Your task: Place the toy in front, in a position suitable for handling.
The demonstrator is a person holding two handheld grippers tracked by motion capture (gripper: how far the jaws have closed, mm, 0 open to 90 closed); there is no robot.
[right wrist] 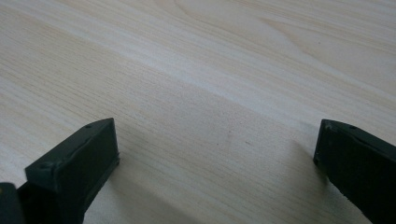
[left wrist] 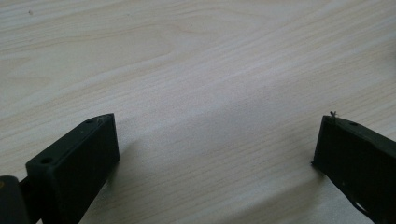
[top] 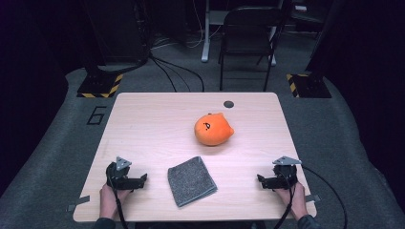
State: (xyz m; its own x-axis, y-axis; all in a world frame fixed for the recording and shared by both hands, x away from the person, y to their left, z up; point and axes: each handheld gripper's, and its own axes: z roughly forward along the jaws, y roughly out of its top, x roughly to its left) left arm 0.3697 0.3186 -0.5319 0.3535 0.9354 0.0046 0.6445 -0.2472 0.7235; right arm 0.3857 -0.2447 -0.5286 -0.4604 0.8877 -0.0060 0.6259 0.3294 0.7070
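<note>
At the near left of the table [top: 143,119], the left gripper [top: 142,180] rests low on the wood, held by a hand [top: 109,200] coming in over the near edge. Its jaws stand wide apart with nothing between them; in the left gripper view the left gripper [left wrist: 219,140] shows bare wood grain across the whole gap. It points inward, toward the folded grey cloth [top: 191,181], which lies just to its right, apart from the jaws and untouched.

The cloth sits midway between the two tools, flat and neatly folded, turned a little askew to the table's edge. That central spot likely puts it within equal reach of both hands.

Beyond the cloth, farther from both tools and slightly toward the right one, an orange plush toy [top: 213,129] rests on the table, well apart from the cloth.

At the near right, the right gripper [top: 260,180] mirrors the left: low on the table, pointing inward at the cloth, jaws spread wide and empty. The right gripper view confirms the right gripper [right wrist: 217,142] spans only wood. Both tools look parked in a ready pose, open so either can close on a cloth edge.
</note>
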